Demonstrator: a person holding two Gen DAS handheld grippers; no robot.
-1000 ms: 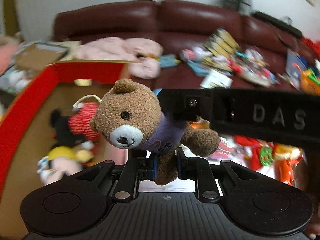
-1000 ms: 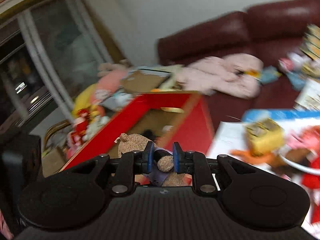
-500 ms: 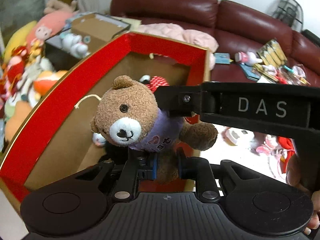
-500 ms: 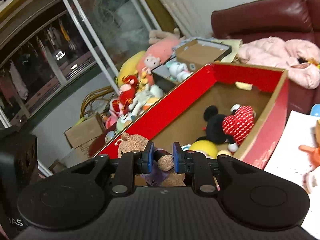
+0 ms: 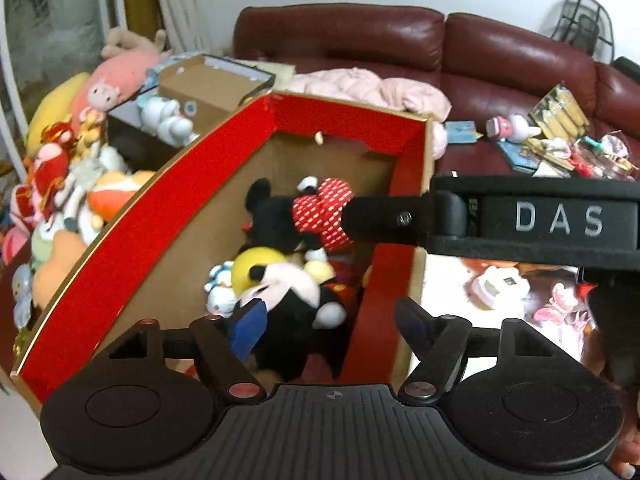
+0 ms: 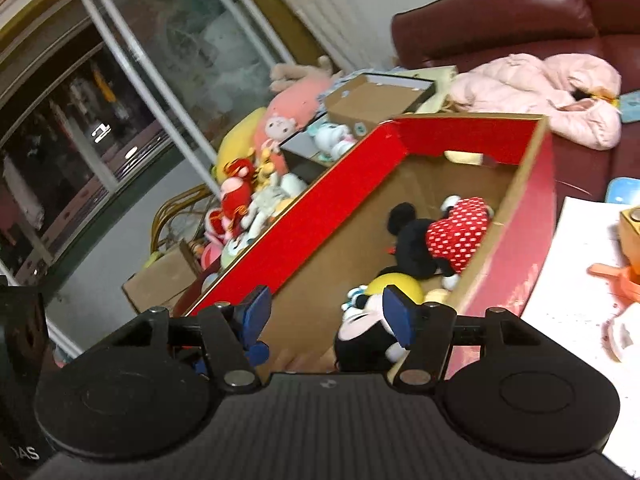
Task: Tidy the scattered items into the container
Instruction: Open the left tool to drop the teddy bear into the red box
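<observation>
The red cardboard box (image 5: 132, 236) is open-topped and holds several plush toys, among them a black mouse doll in a red dotted dress (image 5: 308, 212) and a black-and-white mouse plush (image 5: 292, 304). My left gripper (image 5: 328, 332) is open and empty above the box's near end. My right gripper (image 6: 324, 316) is open and empty over the same box (image 6: 320, 216), with the mouse plush (image 6: 368, 336) just below its fingers. The right gripper's body crosses the left wrist view on the right. The brown teddy bear is not in view.
A pile of plush toys (image 5: 60, 184) and a brown cardboard box (image 5: 208, 88) lie left of the red box. A dark red sofa (image 5: 500, 64) with a pink jacket (image 5: 372, 88) and loose items stands behind. A white table (image 6: 576, 288) with toys is at the right.
Both grippers held the teddy bear over the box and have now opened. The bear is gone from both views.
</observation>
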